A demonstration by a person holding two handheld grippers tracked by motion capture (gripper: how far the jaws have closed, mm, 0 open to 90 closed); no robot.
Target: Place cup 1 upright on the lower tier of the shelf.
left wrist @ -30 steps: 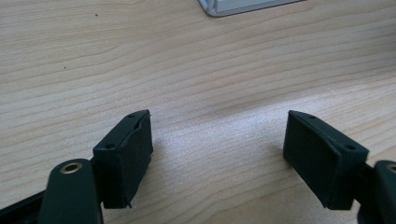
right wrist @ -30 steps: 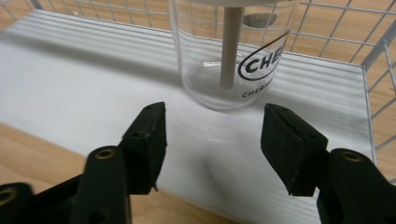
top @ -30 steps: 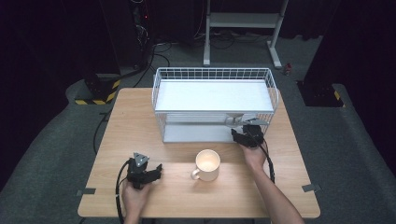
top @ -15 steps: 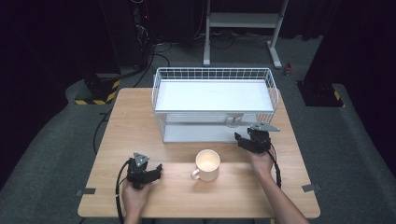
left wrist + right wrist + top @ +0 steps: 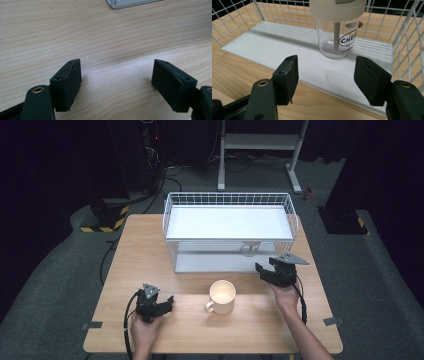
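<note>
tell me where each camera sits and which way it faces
High view: above the person's side, looking forward and down on the table, rack, mug; both forearms and grippers show.
Left gripper view: on the left gripper, facing bare tabletop; its open jaws show.
Right gripper view: on the right gripper, facing into the rack's lower shelf at a clear cup; its jaws have just been opening, nothing between them.
Shared: high and right gripper views both show the rack and cup.
</note>
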